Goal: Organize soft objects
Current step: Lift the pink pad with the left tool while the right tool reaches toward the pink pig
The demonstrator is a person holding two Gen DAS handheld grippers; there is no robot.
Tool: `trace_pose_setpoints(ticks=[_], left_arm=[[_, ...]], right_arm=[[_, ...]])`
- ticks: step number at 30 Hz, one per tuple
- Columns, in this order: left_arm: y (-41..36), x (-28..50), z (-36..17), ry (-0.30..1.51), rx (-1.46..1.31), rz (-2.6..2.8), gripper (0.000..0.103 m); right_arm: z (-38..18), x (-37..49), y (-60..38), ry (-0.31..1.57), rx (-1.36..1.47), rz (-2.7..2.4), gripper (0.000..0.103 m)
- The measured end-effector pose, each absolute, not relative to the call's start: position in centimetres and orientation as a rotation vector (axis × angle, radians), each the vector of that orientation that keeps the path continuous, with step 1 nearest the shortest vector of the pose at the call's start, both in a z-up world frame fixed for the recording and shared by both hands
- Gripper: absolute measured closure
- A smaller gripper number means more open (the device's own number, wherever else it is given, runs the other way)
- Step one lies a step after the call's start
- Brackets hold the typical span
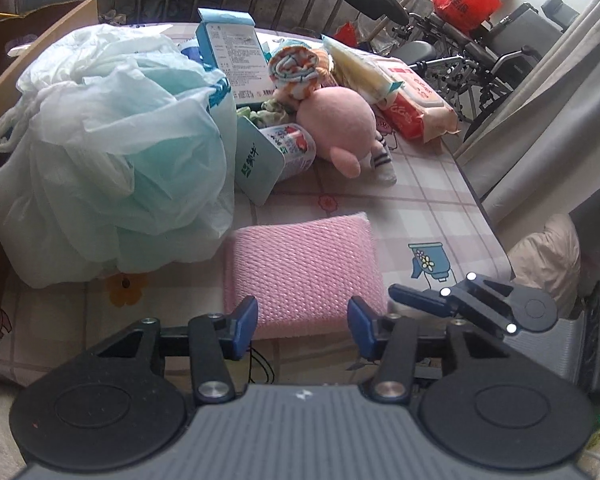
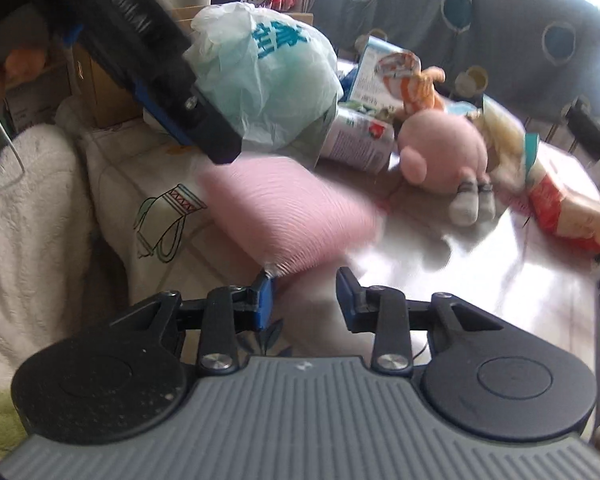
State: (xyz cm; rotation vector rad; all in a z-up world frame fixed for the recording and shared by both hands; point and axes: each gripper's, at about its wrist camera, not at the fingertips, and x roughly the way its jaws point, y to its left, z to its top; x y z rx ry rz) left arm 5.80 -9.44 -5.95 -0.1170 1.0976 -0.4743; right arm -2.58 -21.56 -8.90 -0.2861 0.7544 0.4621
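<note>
A pink mesh sponge [image 1: 304, 268] lies flat on the checked tablecloth [image 1: 420, 208], just ahead of my open left gripper [image 1: 303, 326]. Its near edge sits between the blue fingertips [image 1: 244, 324], apart from them. Behind it lie a pink plush toy [image 1: 336, 128] with striped socks and a rolled orange-patterned cloth [image 1: 296, 68]. My right gripper [image 2: 304, 300] is open, close to the near corner of the sponge [image 2: 284, 216], which is blurred in the right wrist view. The right gripper also shows in the left wrist view [image 1: 404, 294]. The plush [image 2: 440, 156] lies beyond.
A bulging white and green plastic bag [image 1: 112, 160] fills the left. Cartons [image 1: 236, 60], a can [image 1: 292, 152] and wipe packs [image 1: 416, 108] crowd the back. A cardboard box [image 1: 40, 52] stands at far left. The table edge runs down the right, by a curtain [image 1: 548, 112].
</note>
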Motion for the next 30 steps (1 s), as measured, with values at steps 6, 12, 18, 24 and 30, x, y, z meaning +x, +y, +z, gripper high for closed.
trace_pose_setpoints(ticks=[6, 12, 18, 24, 30], left_arm=[[-9.5, 5.3, -6.6, 1.109, -0.103, -0.484, 0.052], [-9.2, 4.3, -7.4, 1.136, -0.065, -0.505, 0.053], [-10.7, 4.7, -9.7, 1.235, -0.080, -0.565, 0.054], [-10.3, 6.0, -9.7, 1.216, -0.130, -0.568, 0.049], [-9.6, 7.3, -8.9, 1.159, -0.161, -0.548, 0.034]], right_arm=[[-7.7, -2.4, -25.0, 0.729, -0.201, 0.462, 0.040], [-5.9, 1.5, -29.0, 0.702, 0.034, 0.451, 0.046], [-6.7, 7.8, -25.9, 0.744, 0.180, 0.609, 0.052], [-10.0, 11.6, -24.5, 0.904, 0.282, 0.609, 0.052], [-11.7, 9.9, -27.9, 1.015, 0.510, 0.599, 0.051]])
